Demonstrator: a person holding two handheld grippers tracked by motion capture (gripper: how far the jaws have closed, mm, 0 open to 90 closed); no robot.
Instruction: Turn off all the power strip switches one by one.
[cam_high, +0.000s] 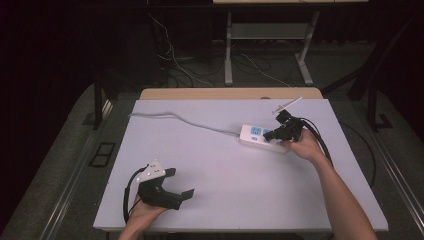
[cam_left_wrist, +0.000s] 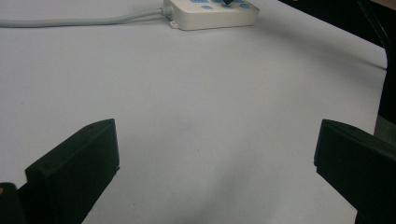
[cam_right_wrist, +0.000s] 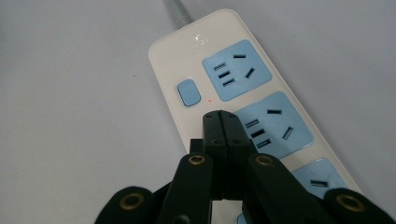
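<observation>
Switch beside closed right jaws

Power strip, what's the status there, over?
Right gripper shut, tips over the power strip beside its blue switch. Left gripper open, empty, resting on the table. Nothing in the way.
</observation>
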